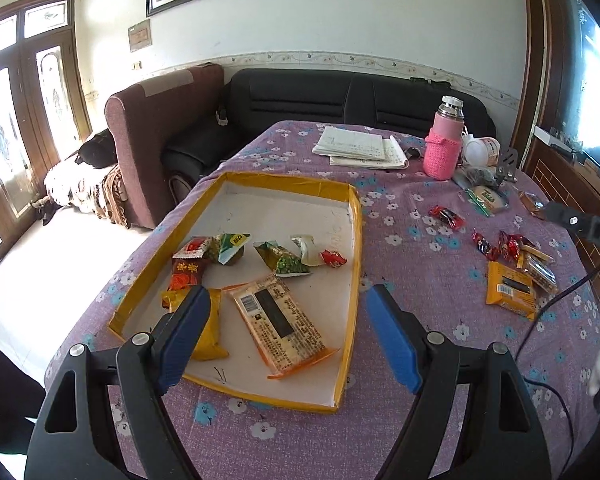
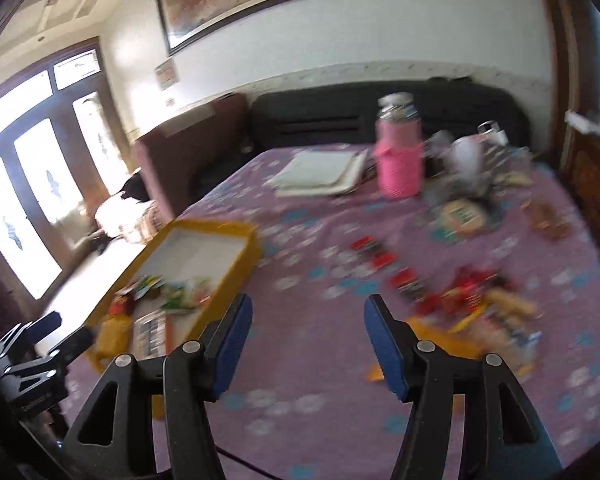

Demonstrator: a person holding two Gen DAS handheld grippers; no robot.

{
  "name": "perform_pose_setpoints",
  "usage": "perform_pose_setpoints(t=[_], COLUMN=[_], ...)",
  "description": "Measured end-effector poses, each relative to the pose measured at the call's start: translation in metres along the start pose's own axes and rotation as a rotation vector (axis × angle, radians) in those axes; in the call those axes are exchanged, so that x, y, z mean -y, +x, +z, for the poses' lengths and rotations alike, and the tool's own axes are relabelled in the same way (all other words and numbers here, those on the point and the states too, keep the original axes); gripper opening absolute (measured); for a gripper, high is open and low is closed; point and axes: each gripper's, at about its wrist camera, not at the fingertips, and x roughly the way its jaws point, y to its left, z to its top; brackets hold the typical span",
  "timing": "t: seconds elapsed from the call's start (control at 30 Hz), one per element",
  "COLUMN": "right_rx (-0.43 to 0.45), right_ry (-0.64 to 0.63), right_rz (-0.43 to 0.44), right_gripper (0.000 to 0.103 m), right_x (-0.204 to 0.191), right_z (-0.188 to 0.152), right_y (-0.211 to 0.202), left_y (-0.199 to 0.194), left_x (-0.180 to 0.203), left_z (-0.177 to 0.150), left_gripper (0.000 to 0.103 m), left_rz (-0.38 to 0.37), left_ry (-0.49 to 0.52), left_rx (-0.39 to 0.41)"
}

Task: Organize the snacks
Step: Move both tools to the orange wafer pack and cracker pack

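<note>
A shallow yellow-rimmed tray (image 1: 354,240) lies on the purple flowered cloth and holds several snack packets, among them a long orange-edged cracker pack (image 1: 280,322) and a yellow pack (image 1: 210,326). My left gripper (image 1: 288,300) is open and empty, hovering over the tray's near end. Loose snacks lie to the right: a yellow packet (image 1: 510,288) and red candies (image 1: 496,244). In the blurred right wrist view my right gripper (image 2: 308,312) is open and empty above bare cloth, between the tray (image 2: 244,256) and the loose snack pile (image 2: 472,304).
A pink-sleeved flask (image 1: 444,140), papers (image 1: 360,148), a white cup (image 1: 480,152) and a round green-labelled pack (image 1: 488,198) stand at the table's far end. A black cable (image 1: 556,308) crosses the right side. Sofas stand behind the table.
</note>
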Motion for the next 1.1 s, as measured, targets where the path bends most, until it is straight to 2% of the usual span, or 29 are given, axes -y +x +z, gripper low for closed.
perform_pose_setpoints(t=[0.13, 0.33, 0.47, 0.6, 0.67, 0.73, 0.83, 1.0, 1.1], right_rx=[0.005, -0.078, -0.082, -0.107, -0.135, -0.196, -0.203, -0.238, -0.283], right_ry=[0.088, 0.205, 0.266, 0.337, 0.359, 0.347, 0.275, 0.137, 0.046], right_rz=[-0.018, -0.076, -0.17, -0.253, -0.269, -0.263, -0.256, -0.158, -0.081], right_gripper=[0.065, 0.066, 0.066, 0.066, 0.065, 0.062, 0.062, 0.06, 0.058], right_x=[0.039, 0.095, 0.136, 0.173, 0.185, 0.188, 0.171, 0.124, 0.091], right_z=[-0.018, -0.06, -0.058, -0.05, -0.049, -0.05, -0.05, -0.056, -0.062], right_y=[-0.009, 0.016, 0.024, 0.041, 0.055, 0.076, 0.09, 0.094, 0.098], left_y=[0.004, 0.006, 0.007, 0.009, 0.007, 0.006, 0.006, 0.005, 0.007], left_x=[0.008, 0.016, 0.022, 0.033, 0.039, 0.041, 0.038, 0.031, 0.032], left_z=[-0.002, -0.004, -0.004, -0.004, -0.005, -0.006, -0.006, -0.007, -0.008], left_gripper=[0.081, 0.081, 0.081, 0.081, 0.081, 0.081, 0.081, 0.081, 0.081], left_rz=[0.009, 0.002, -0.01, 0.049, 0.023, -0.003, -0.035, -0.118, -0.151], left_ry=[0.03, 0.052, 0.043, 0.082, 0.1, 0.086, 0.059, -0.013, -0.008], left_rx=[-0.016, -0.038, -0.051, -0.045, -0.031, -0.024, -0.03, -0.015, -0.033])
